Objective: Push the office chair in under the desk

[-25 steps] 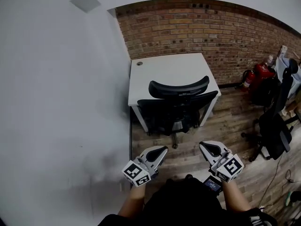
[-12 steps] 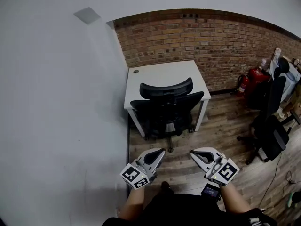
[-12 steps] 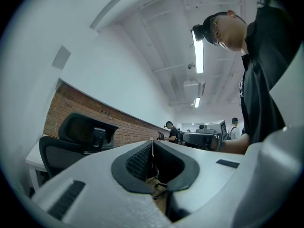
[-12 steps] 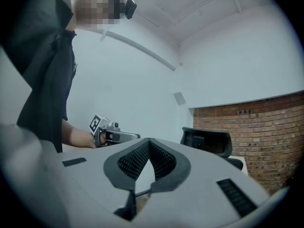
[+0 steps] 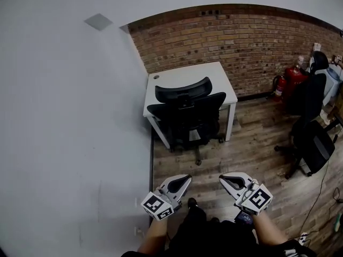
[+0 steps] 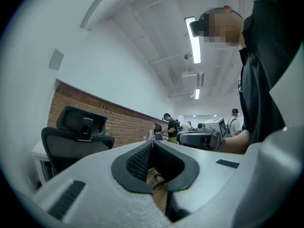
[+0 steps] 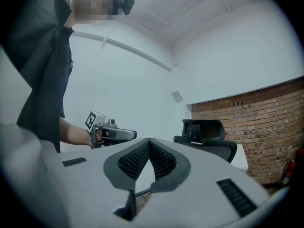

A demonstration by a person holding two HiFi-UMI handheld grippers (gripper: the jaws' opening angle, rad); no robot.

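Office chair (image 5: 187,108) seemingly tucked under desk (image 5: 177,76), upper centre; left gripper (image 5: 182,181), right gripper (image 5: 226,179) shut, empty, well apart; push likely done, only withdrawal remains

Rough red brick wall (image 5: 241,33) at the top; wooden plank floor (image 5: 257,138) lower right; smooth matt white desk (image 5: 220,82); black chair (image 5: 185,108) back, possibly mesh.
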